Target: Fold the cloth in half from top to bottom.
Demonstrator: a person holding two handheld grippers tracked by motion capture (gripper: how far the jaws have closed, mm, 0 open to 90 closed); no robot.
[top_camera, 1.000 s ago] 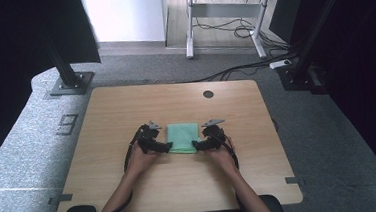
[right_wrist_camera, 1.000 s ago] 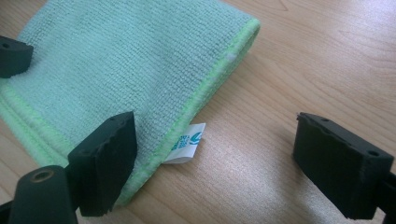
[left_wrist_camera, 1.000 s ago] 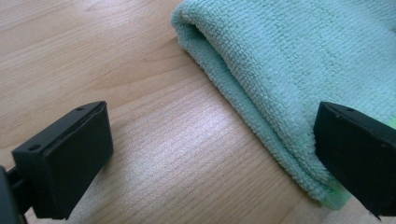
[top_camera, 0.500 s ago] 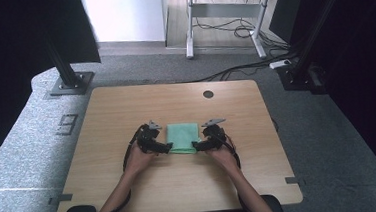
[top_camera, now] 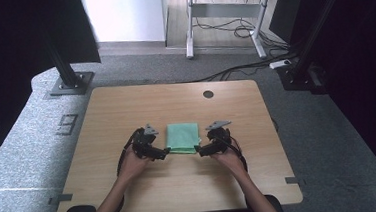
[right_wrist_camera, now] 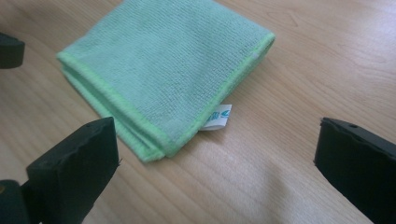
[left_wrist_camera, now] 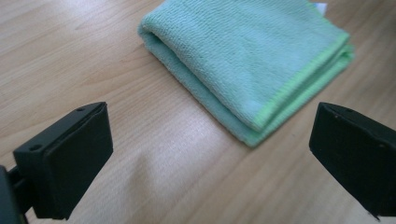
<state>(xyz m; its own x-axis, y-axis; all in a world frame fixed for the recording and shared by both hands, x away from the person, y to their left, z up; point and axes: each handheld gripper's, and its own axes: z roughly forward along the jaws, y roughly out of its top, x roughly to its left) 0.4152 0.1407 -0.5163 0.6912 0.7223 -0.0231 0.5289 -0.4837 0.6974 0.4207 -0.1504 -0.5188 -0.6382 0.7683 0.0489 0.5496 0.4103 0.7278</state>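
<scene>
now folded green cloth (top_camera: 182, 138) lay flat on table (top_camera: 126, 110), between both grippers. left gripper (top_camera: 165, 152) at cloth's near-left corner, jaws spread, nothing between them, cloth just ahead, untouched. right gripper (top_camera: 199, 149) at near-right corner, jaws just opened wide, empty; cloth and its white tag (right_wrist_camera: 218, 116) lay ahead, clear of pads.

light: even, bright tabletop | surroundings: dark | shadows: soft | focus: sharp, close views slightly soft

A big grey digit "9" (top_camera: 67, 124) is marked on the floor left of the table. The small white tag (right_wrist_camera: 218, 117) on the green cloth (right_wrist_camera: 163, 70) carries blue-green print, too small to read.
</scene>
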